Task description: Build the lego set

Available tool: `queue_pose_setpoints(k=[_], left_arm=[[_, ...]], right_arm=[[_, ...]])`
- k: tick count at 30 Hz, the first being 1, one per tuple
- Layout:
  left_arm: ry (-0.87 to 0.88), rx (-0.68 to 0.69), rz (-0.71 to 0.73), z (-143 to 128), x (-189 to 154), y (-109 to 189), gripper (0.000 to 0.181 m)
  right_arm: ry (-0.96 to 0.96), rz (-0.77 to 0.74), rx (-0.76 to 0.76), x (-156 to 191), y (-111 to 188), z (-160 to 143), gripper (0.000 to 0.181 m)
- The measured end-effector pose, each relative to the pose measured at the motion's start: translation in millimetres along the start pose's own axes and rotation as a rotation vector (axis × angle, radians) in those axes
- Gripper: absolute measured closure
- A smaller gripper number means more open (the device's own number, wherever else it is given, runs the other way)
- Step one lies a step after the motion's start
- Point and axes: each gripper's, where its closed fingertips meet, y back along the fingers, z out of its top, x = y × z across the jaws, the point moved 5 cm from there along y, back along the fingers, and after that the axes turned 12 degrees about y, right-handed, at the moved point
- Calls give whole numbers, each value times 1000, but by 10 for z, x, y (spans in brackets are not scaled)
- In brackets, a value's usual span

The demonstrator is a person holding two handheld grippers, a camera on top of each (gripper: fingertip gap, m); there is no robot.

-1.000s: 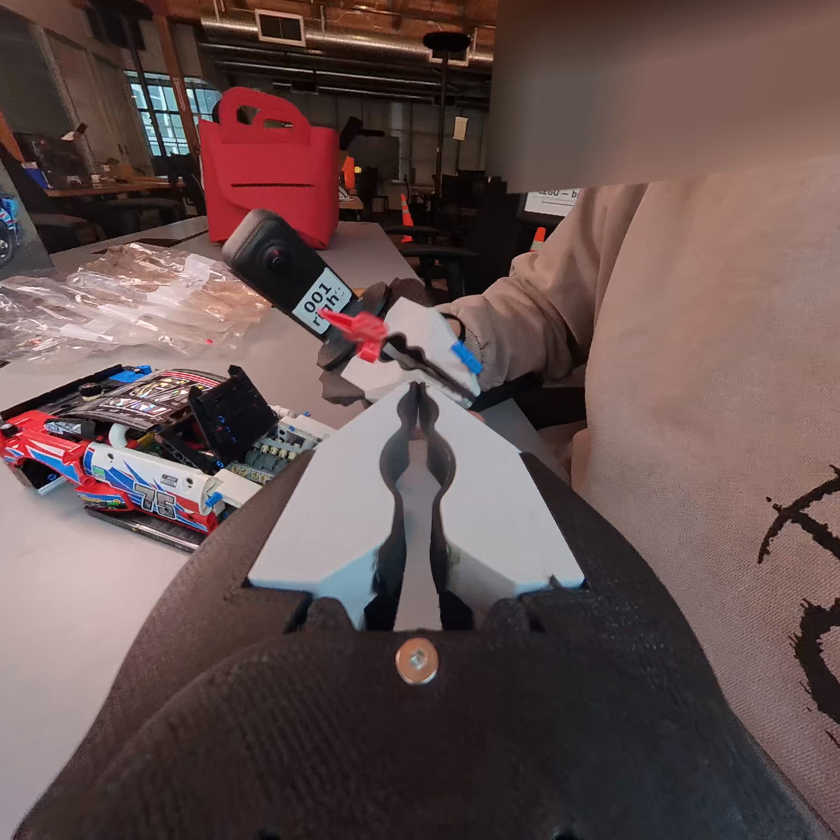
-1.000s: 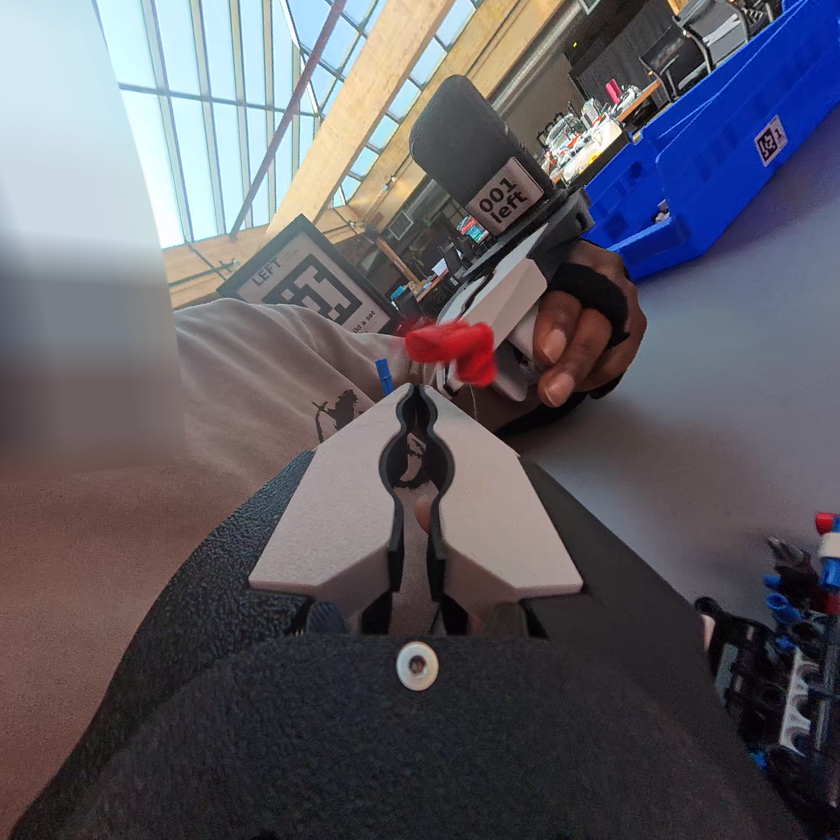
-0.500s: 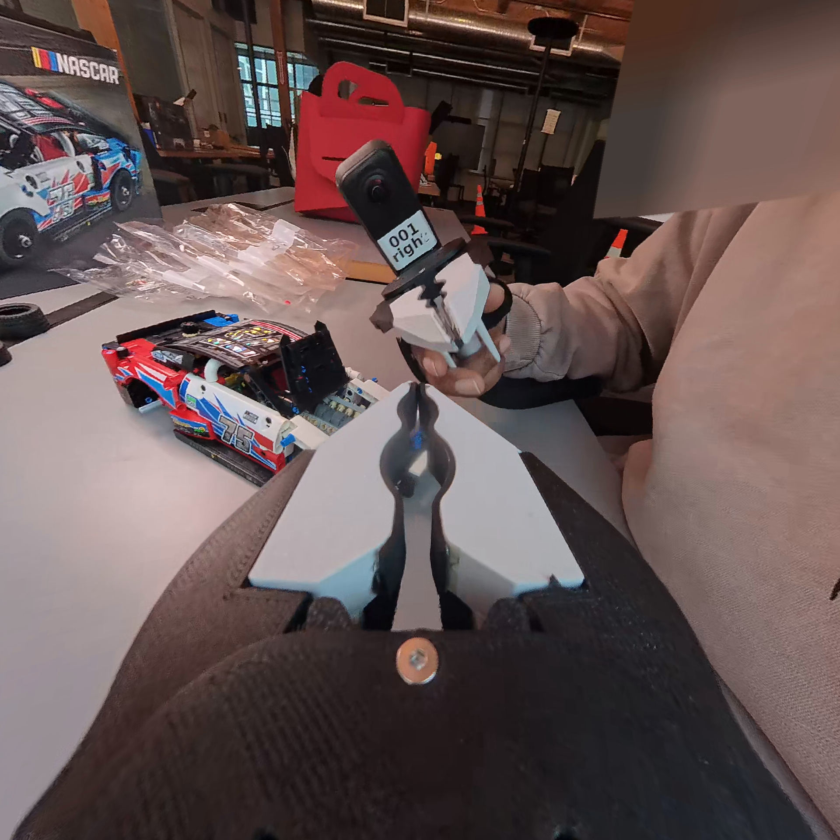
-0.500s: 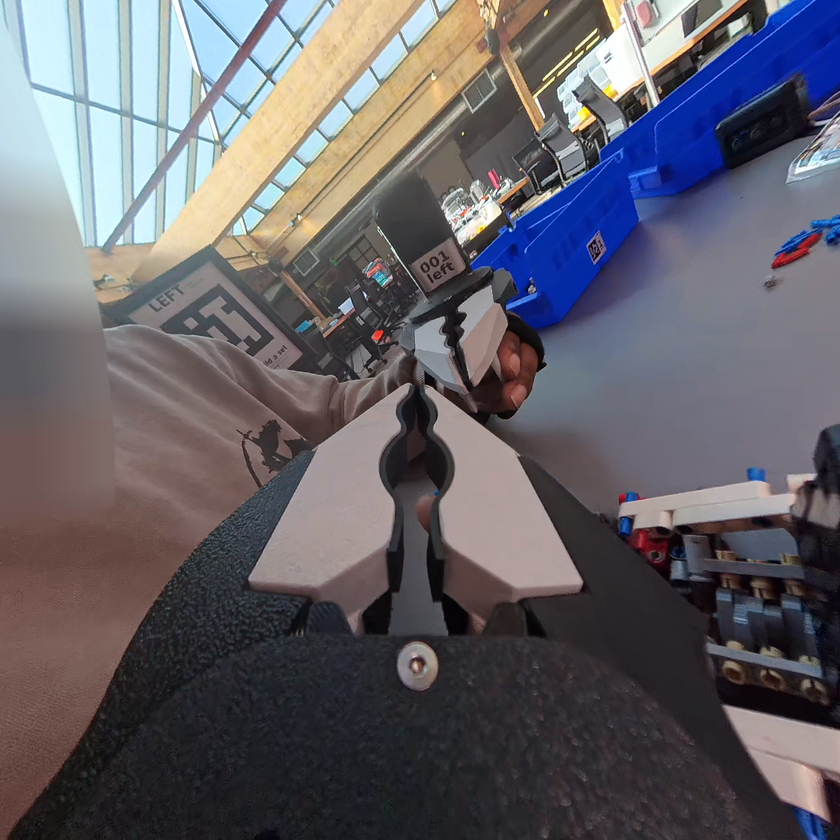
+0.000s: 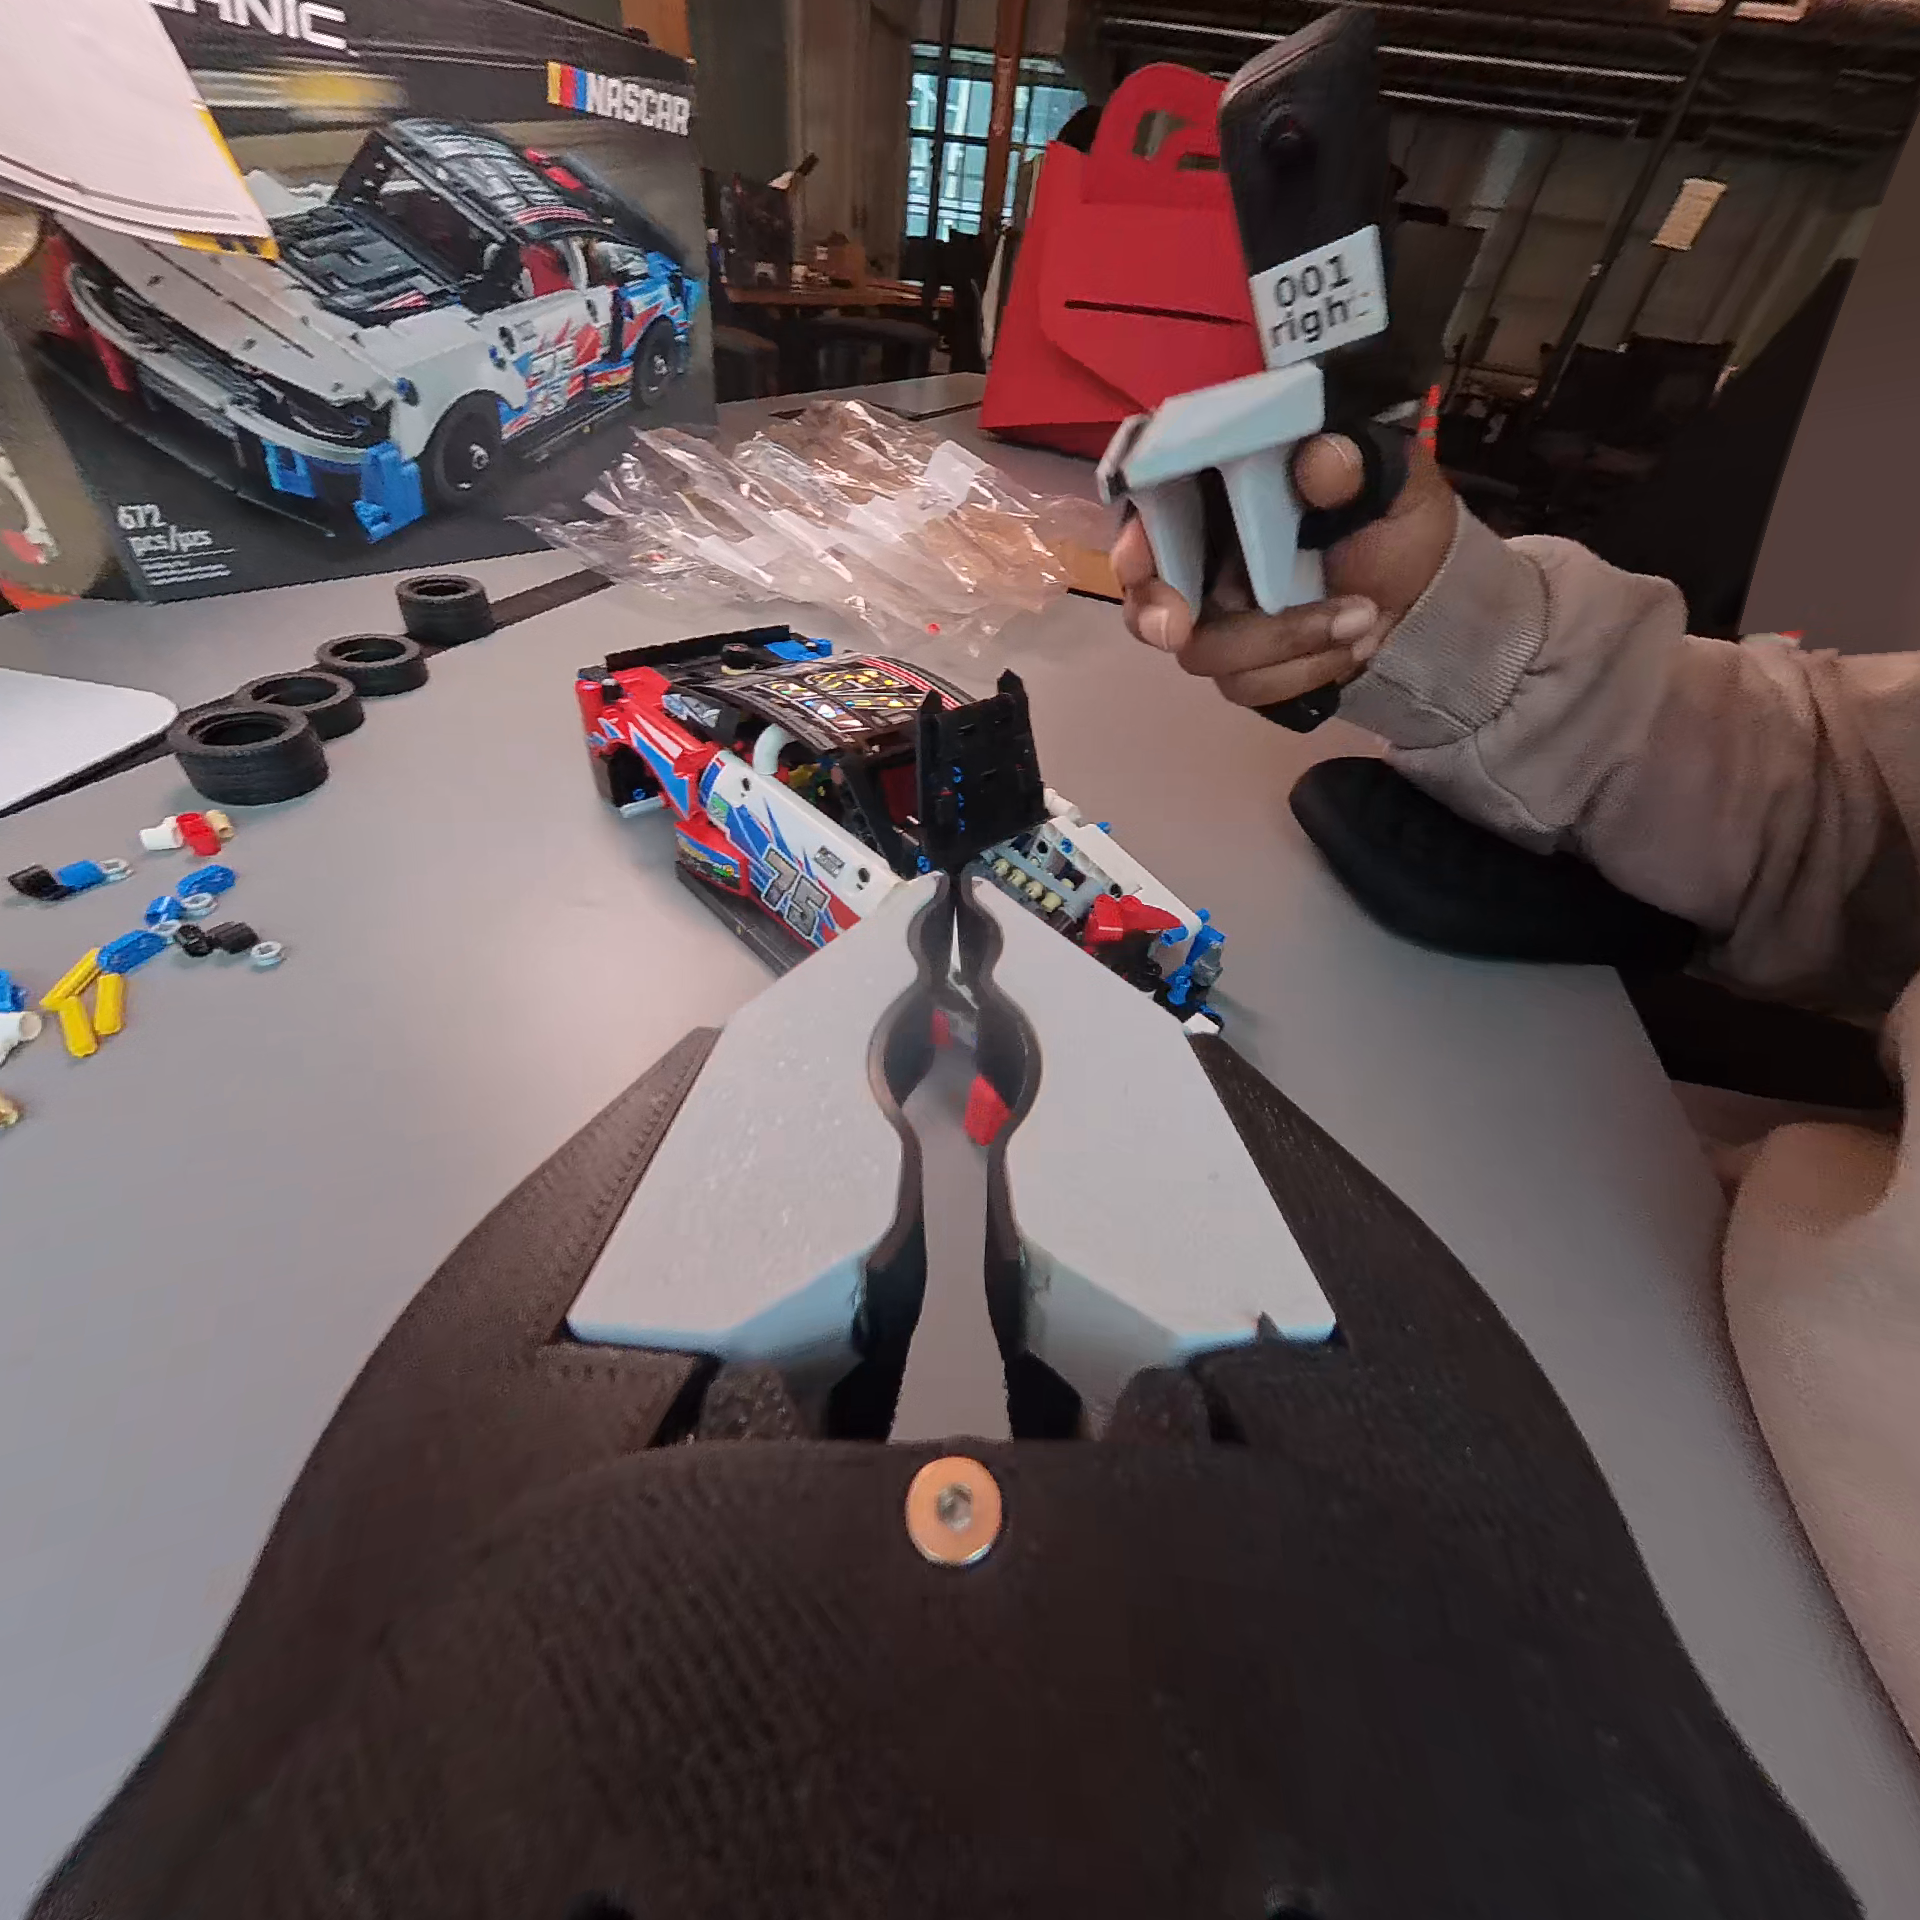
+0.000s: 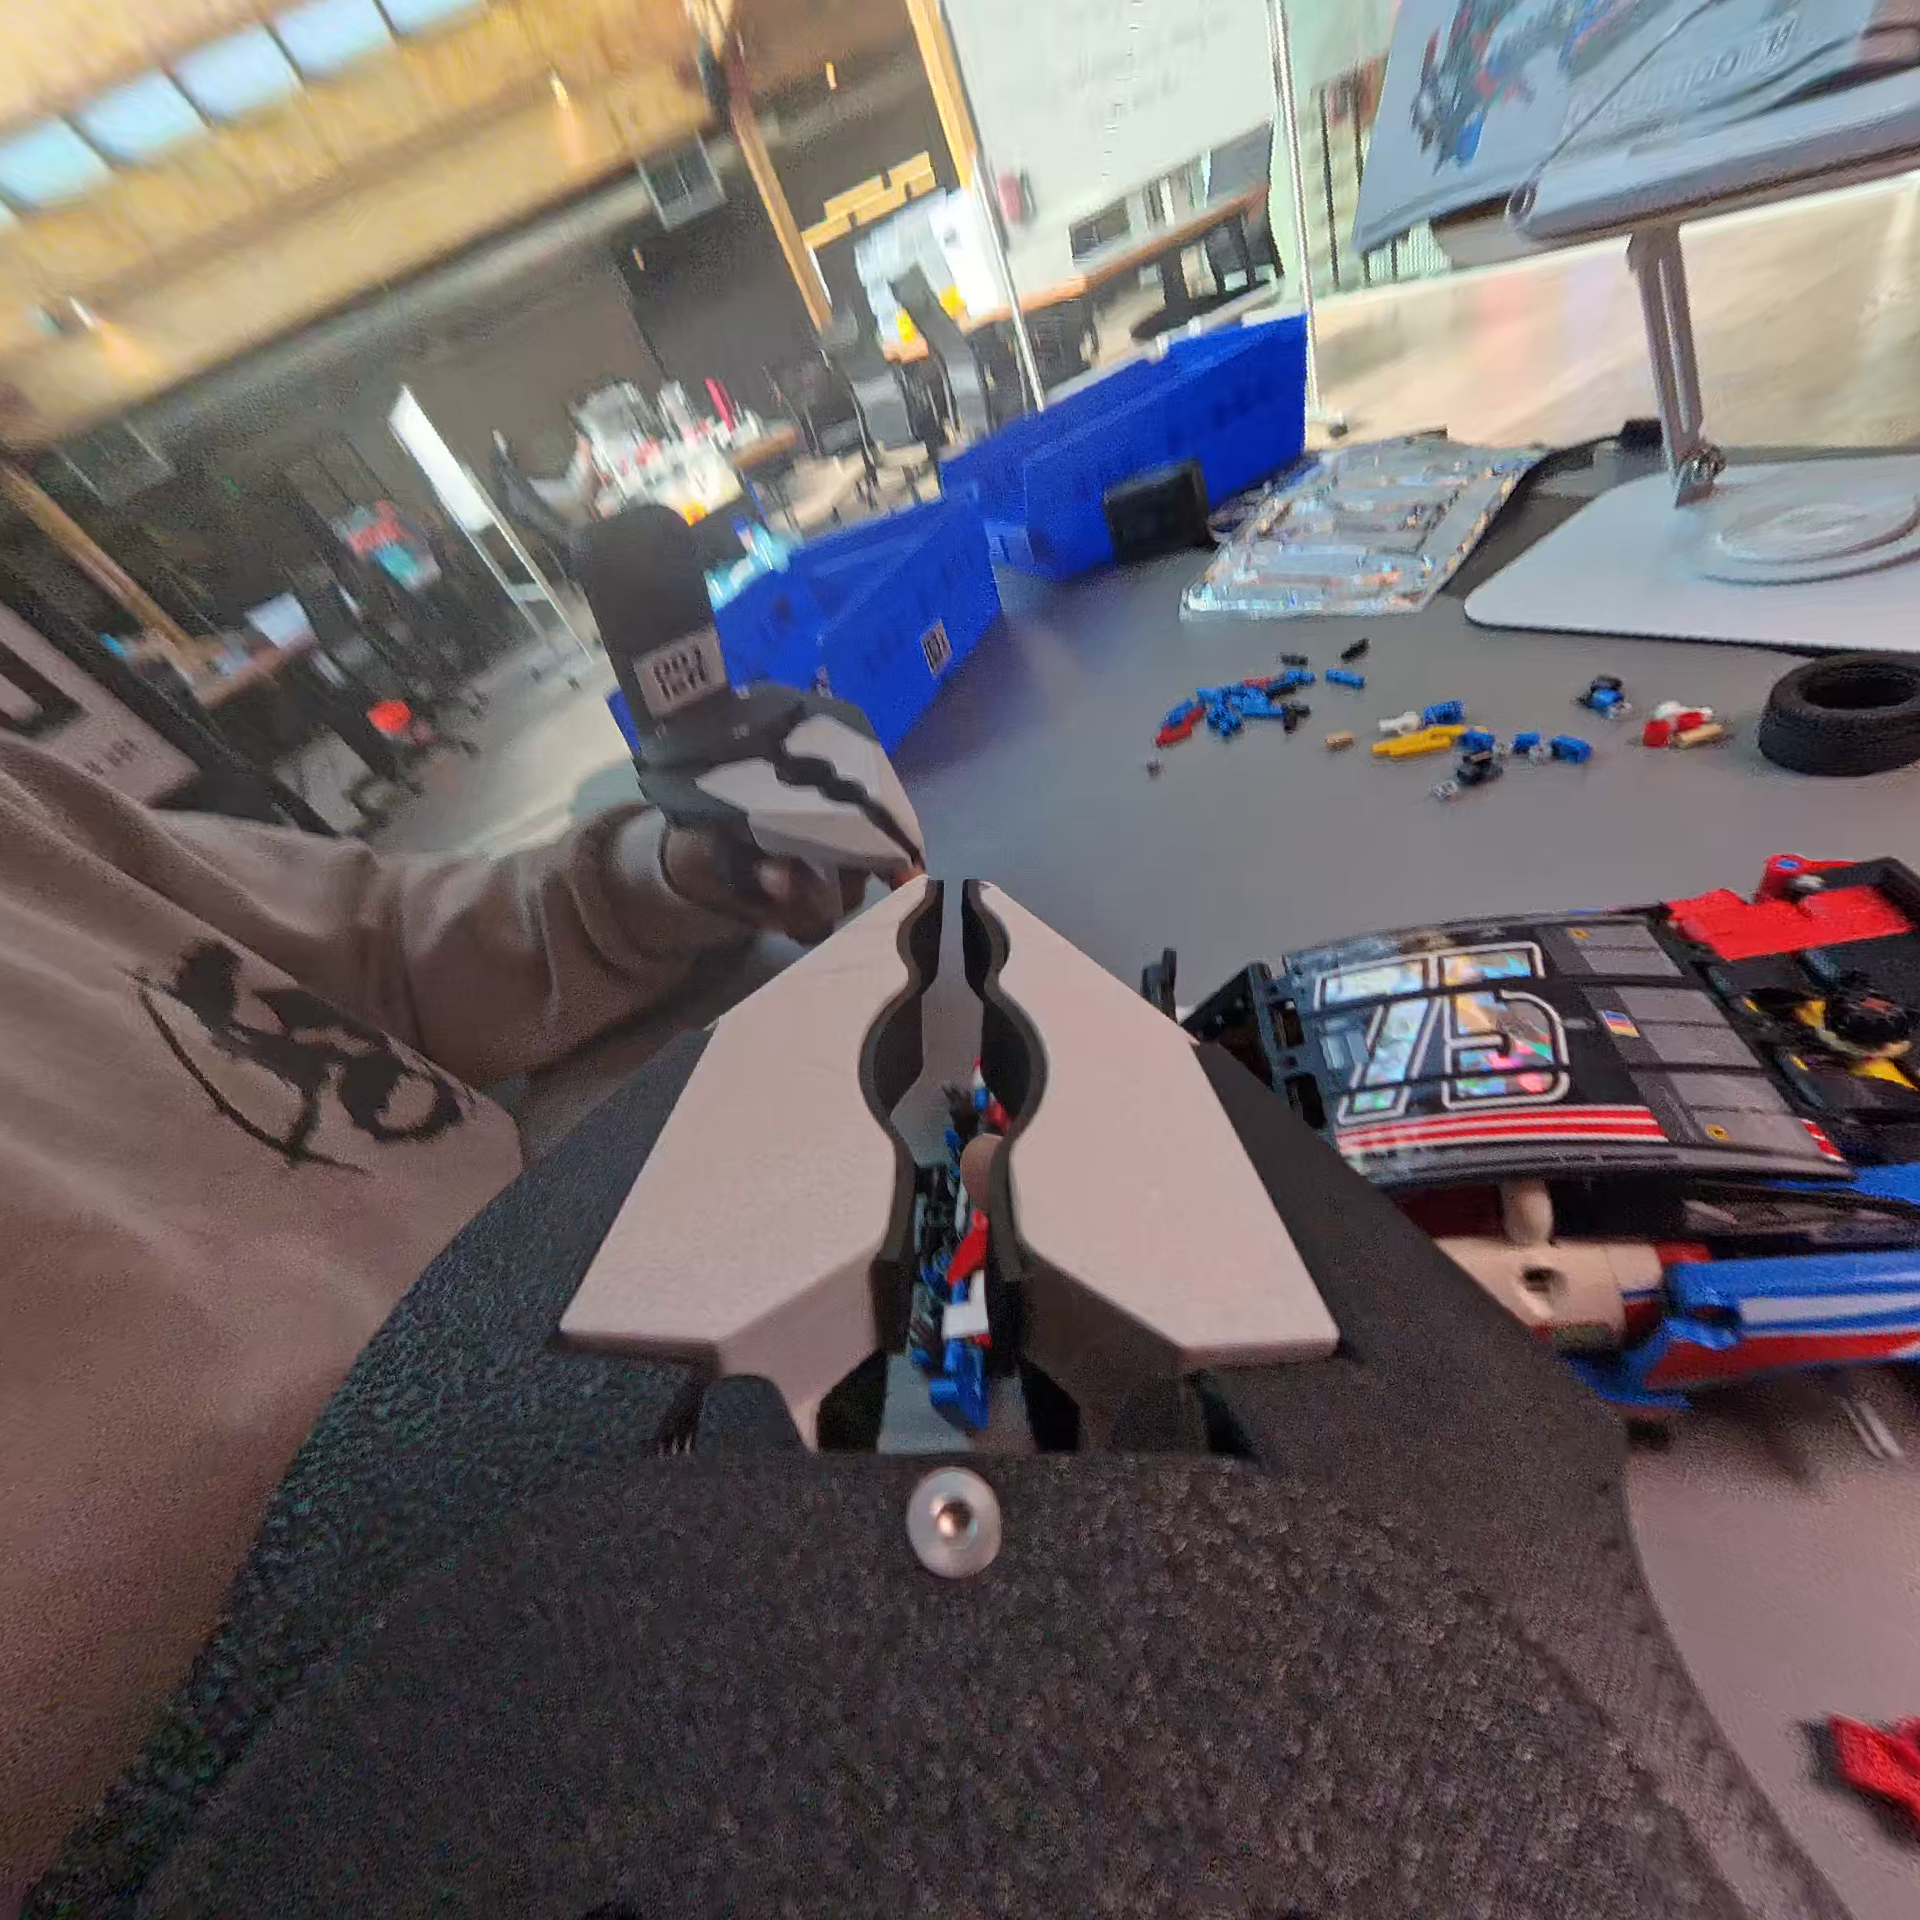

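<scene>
Grey tabletop takes up most of both views, with the set's box propped at the back and a red bag behind a heap of empty plastic bags. Next biggest is the race car, partly built with no wheels on. It lies straight ahead of the left gripper, long axis running from far-left to near-right, open engine end closest to the person. A black panel stands up on it just past the left fingers.

Four tires sit in a row off to the left, then a scatter of small loose pieces nearer that edge.

Left fingers are nearly closed with just a thin slit. A small red bit shows in the gap, but I can't tell if it's pinched or part of the car behind. The right gripper hovers above the car's near end, fingers narrowly apart, nothing visibly held.

My guess is the next piece goes on at the engine end. The right gripper is already over it, so it looks like the nearer one.
</scene>
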Motion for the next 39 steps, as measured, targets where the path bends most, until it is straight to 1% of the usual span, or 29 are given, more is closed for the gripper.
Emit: queue_pose_setpoints(k=[2, 3, 4, 6, 8, 10, 12, 15, 18, 19, 21, 23, 25, 27, 30, 33, 36, 39], left_arm=[[7, -2, 8, -5, 13, -2, 181], [6, 0, 3, -5, 3, -3, 181], [4, 3, -2, -5, -7, -7, 181], [4, 19, -19, -19, -33, -20, 179], [14, 41, -36, -51, -55, -42, 175], [16, 63, -51, -81, -80, -63, 171], [8, 86, -64, -112, -107, -82, 169], [-10, 126, -125, -155, -185, -91, 167], [-38, 146, -210, -169, -305, -83, 162], [-48, 147, -238, -166, -357, -86, 159], [-87, 156, -286, -177, -472, -103, 152], [-142, 187, -320, -218, -576, -115, 147], [-188, 216, -330, -254, -629, -110, 148], [-224, 239, -344, -272, -660, -71, 159], [-269, 257, -311, -245, -620, -10, 160], [-304, 241, -303, -188, -614, 45, 161], [-310, 226, -310, -147, -619, 86, 164], [-315, 239, -308, -144, -601, 113, 165]], right_arm=[[151, -48, 255, 64, 0, -232, 169], [205, -68, 364, 96, 0, -351, 162], [235, -72, 440, 144, -12, -445, 158], [250, -69, 538, 244, -65, -601, 158], [312, -121, 649, 252, -101, -751, 157], [329, -123, 697, 286, -153, -840, 158], [348, -161, 727, 252, -189, -888, 176], [376, -109, 719, 264, -160, -826, 178], [384, 35, 567, 381, -102, -537, 179], [386, 76, 540, 421, -112, -461, 179], [420, 186, 521, 556, -211, -400, 179], [451, 274, 522, 689, -383, -411, 178], [498, 340, 542, 782, -542, -445, 178], [541, 375, 558, 830, -664, -451, 178], [576, 380, 573, 822, -751, -414, 178], [565, 391, 535, 827, -774, -319, 178], [578, 390, 522, 839, -791, -264, 178], [576, 390, 525, 843, -822, -263, 178]])
